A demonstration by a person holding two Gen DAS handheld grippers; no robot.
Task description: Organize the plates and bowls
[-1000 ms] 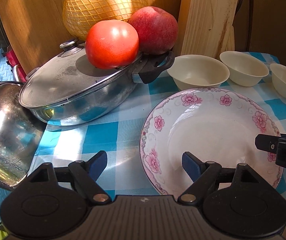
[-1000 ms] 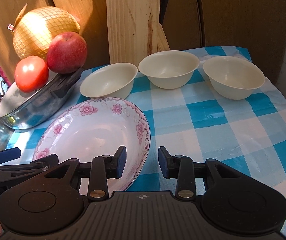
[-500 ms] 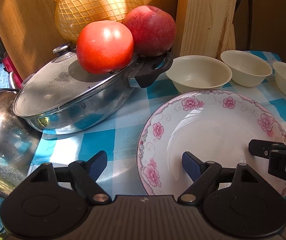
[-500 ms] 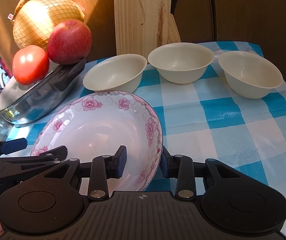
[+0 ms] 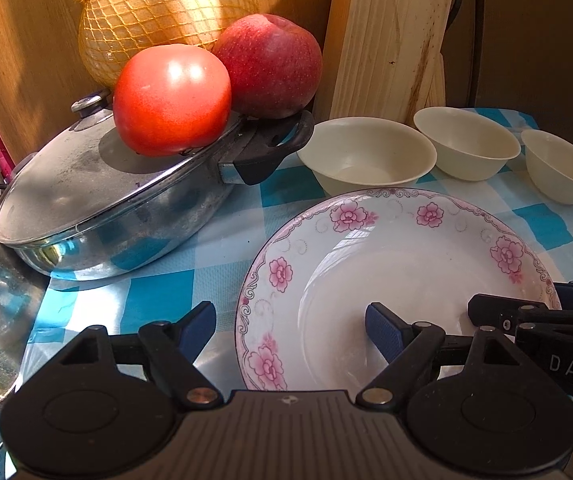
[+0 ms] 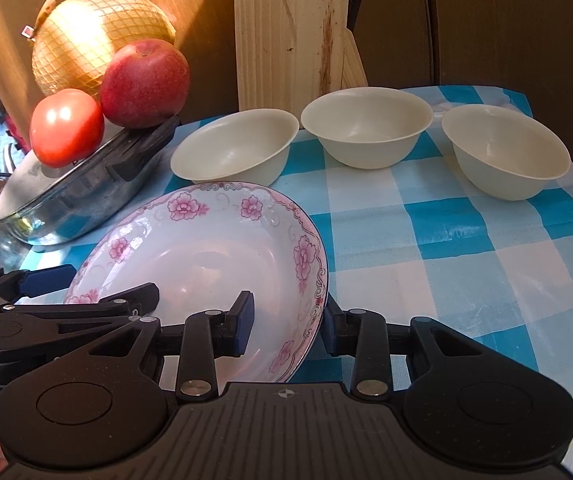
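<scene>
White letters "DAS" show on the right gripper (image 5: 566, 322), whose half-open jaws straddle the floral plate's (image 6: 206, 256) rim at 4 o'clock without visibly clamping it. The left gripper (image 5: 290, 330) jaws gape wide across its 8 o'clock rim, holding nothing. Three cream bowls (image 6: 366, 128) line the tabletop (image 6: 466, 240) at 12.

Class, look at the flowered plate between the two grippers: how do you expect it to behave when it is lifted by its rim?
The flowered plate looks like glazed ceramic: probably stiff and breakable. Its glossy rim may slip between the right gripper jaws. Held at one edge, its wide dish would likely sag toward the checked tablecloth.

Left hand-held gripper (image 5: 290, 326) gapes wide; right hand-held gripper (image 6: 288, 322) seemingly half-open.
</scene>
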